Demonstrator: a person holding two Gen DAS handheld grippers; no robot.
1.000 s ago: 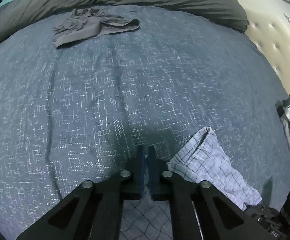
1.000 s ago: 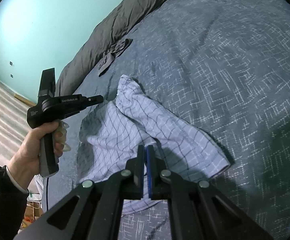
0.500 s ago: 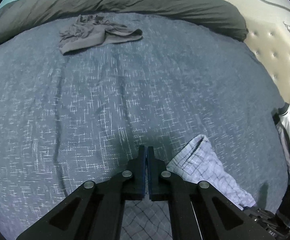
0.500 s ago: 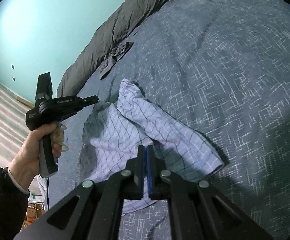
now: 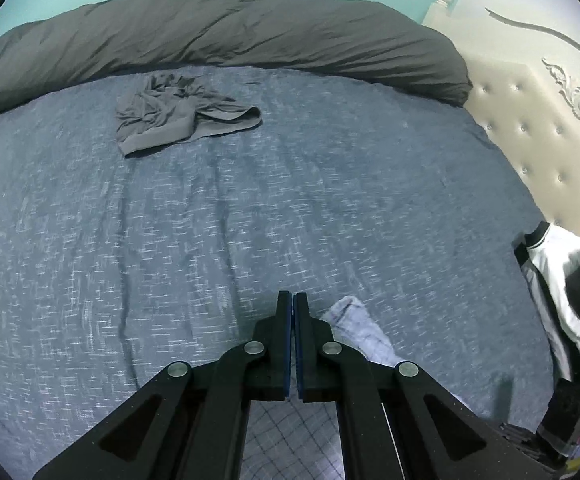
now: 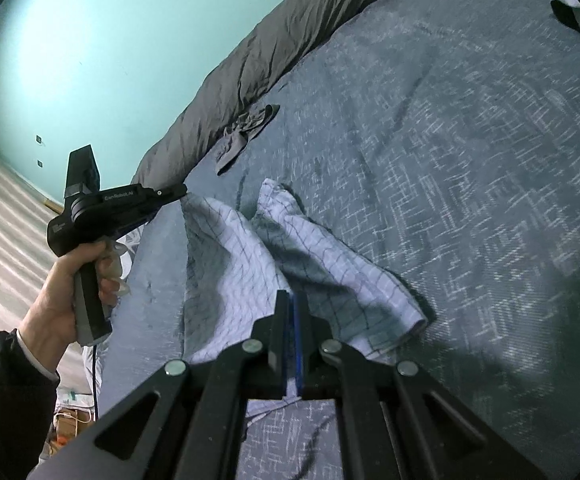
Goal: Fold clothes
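Checked garment (image 6: pixel 250 264): light w/ thin dark grid, rumpled, hanging betw. both tools above the bed cover (image 6: pixel 469 200); near edge hidden behind the fingers. Left gripper (image 6: pixel 184 191) clamped on its top corner. Right gripper (image 6: pixel 291 300) clamped on its near edge, exact pinch point obscured.

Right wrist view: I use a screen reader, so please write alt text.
Two hand-held grippers, left and right, each pinch an edge of a white checked garment lifted off a blue bedspread. A crumpled grey garment lies beyond.
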